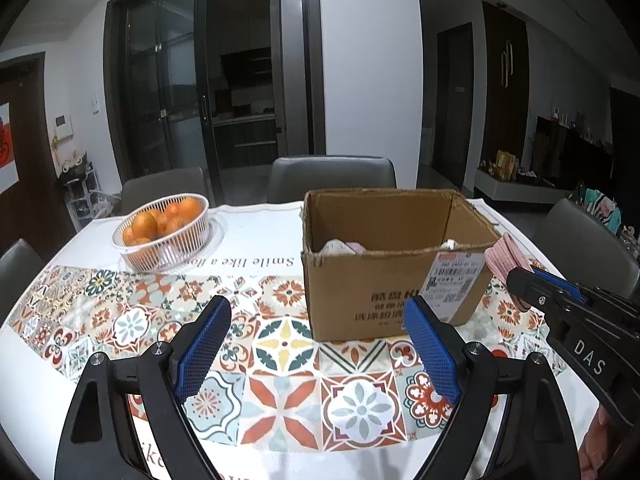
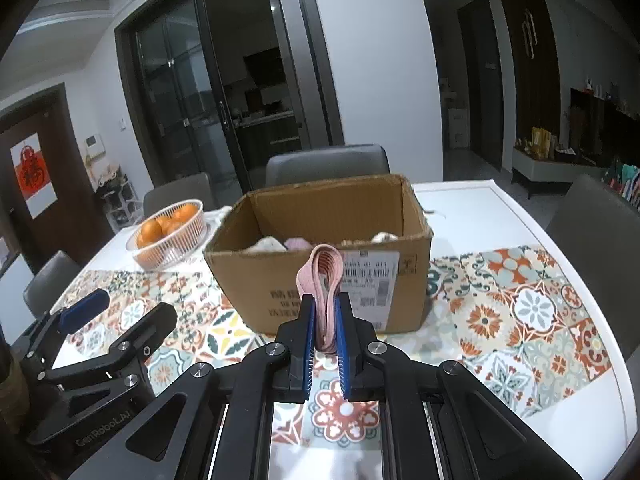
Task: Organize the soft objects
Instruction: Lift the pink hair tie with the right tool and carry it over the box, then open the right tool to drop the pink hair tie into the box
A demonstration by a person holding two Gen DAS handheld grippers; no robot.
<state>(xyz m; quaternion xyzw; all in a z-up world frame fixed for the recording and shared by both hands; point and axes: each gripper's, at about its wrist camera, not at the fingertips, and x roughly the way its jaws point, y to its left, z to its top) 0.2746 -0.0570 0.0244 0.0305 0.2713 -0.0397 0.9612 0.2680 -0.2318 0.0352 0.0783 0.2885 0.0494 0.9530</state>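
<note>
A: Which step is this?
B: Carrying. The right tool (image 2: 325, 326) is clamped on a folded pink cloth (image 2: 322, 270), centre frame, before the box (image 2: 320, 280). The left tool (image 1: 318, 344) gapes, empty.
A: Next?
B: Probably lift it over the rim and release among the soft things inside.

the cardboard box (image 2: 320, 280) is matt brown corrugated card with ragged, rough top edges and a glossy white paper label (image 2: 370, 280) on its near wall, and it stands on a smooth printed tablecloth (image 1: 288, 360) with a faint sheen. the pink folded cloth (image 2: 322, 276) looks soft and ribbed (layered like a rolled band), pinched between blue textured rubbery pads (image 2: 308, 344) set in matt black plastic with shiny metal screws. the white basket (image 1: 164, 236) looks like thin ribbed plastic, holding oranges (image 1: 160, 220) with a dull shine.
</note>
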